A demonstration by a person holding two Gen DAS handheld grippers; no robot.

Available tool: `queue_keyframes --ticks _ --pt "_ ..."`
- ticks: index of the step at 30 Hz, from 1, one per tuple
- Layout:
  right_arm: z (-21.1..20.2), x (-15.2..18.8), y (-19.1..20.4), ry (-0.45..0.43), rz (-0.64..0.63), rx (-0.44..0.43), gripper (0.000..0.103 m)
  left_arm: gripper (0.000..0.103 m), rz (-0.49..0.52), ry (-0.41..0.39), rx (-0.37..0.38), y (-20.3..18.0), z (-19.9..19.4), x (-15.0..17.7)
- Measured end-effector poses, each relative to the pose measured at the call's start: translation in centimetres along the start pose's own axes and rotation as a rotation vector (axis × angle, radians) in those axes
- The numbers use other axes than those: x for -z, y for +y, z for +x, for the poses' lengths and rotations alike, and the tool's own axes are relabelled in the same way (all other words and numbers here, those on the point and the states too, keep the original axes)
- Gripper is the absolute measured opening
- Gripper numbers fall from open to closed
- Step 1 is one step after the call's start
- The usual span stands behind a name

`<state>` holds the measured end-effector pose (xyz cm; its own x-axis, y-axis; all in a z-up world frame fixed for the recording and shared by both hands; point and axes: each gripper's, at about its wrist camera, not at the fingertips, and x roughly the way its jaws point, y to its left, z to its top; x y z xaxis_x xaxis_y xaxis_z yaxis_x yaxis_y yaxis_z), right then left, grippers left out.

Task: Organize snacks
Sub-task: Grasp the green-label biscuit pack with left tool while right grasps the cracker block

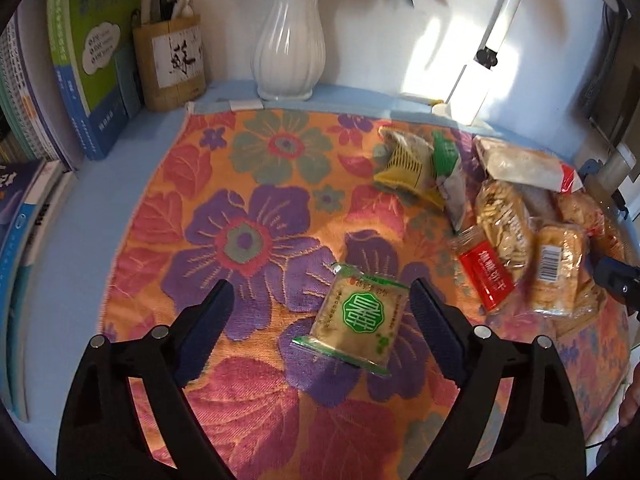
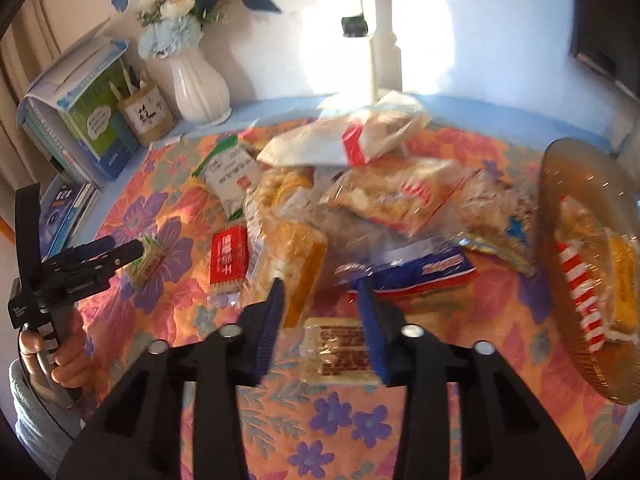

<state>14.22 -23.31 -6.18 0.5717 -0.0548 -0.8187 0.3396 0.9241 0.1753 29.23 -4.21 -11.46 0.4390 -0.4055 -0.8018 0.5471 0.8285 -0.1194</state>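
Observation:
My left gripper [image 1: 320, 286] is open wide above the floral cloth [image 1: 248, 184]. A small packet with a green label [image 1: 356, 320] lies tilted between its fingers, close to the right one. From the right wrist view, this gripper [image 2: 132, 254] is held by a hand [image 2: 60, 356], with the green packet [image 2: 148, 258] at its tip. My right gripper [image 2: 320, 286] is shut on a pale packet with brown print [image 2: 340, 352], set deep between the jaws. A heap of wrapped snacks [image 2: 380, 200] fills the cloth beyond it, with a red packet [image 2: 229, 260] at its left edge.
An amber glass plate [image 2: 560, 184] on the right holds a few wrapped snacks. At the back stand a white vase [image 1: 288, 40], a bamboo pen holder [image 1: 172, 60], a white lamp post [image 1: 472, 80] and upright books [image 1: 80, 80]. The snack heap [image 1: 520, 240] lies on the cloth's right side.

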Motion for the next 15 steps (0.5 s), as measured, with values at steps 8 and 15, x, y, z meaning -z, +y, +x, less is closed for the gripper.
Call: queue_keyframes --ticks 8,15 --pt "-3.6 4.6 -1.6 -0.041 -0.081 0.018 0.027 0.082 0.048 0.019 0.024 -2.0 1.8 0.8" --pt "-6.4 9.1 -7.0 -0.012 0.154 0.035 0.032 0.082 0.079 0.004 0.056 -2.7 1.4 1.2"
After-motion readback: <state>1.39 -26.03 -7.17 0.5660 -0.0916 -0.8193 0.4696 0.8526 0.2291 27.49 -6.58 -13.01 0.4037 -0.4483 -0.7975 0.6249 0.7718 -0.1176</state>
